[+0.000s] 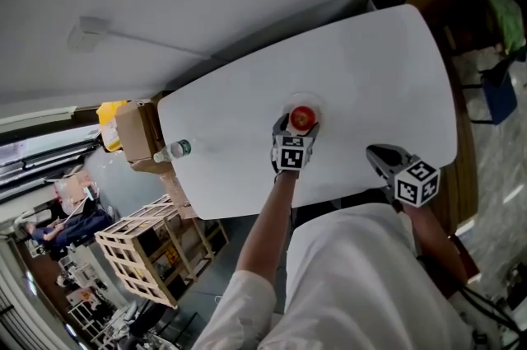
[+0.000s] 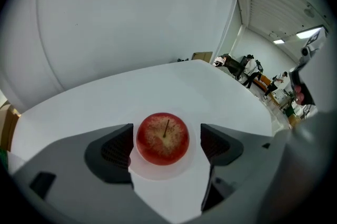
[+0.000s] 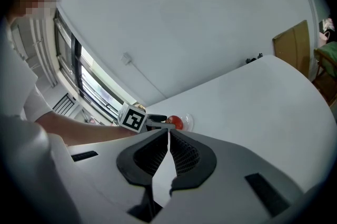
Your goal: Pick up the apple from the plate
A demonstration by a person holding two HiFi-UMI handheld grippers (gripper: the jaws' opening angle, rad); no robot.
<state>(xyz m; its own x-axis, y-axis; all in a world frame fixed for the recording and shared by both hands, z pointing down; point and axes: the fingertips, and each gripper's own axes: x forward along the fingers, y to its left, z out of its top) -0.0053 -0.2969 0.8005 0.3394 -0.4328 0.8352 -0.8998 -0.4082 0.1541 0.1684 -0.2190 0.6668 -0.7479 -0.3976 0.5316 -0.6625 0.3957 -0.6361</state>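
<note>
The left gripper [image 2: 167,141] stands wide open, pads flanking the apple [image 2: 162,137] without pressing it. The apple sits between them on its plate [image 2: 158,171]. Close evenly across the widest girth, then lift straight; the right gripper [image 3: 168,138], well off to its right, is closed and empty.

Red apple [image 2: 162,138] (stem up) — on pale plate [image 2: 158,170].
</note>
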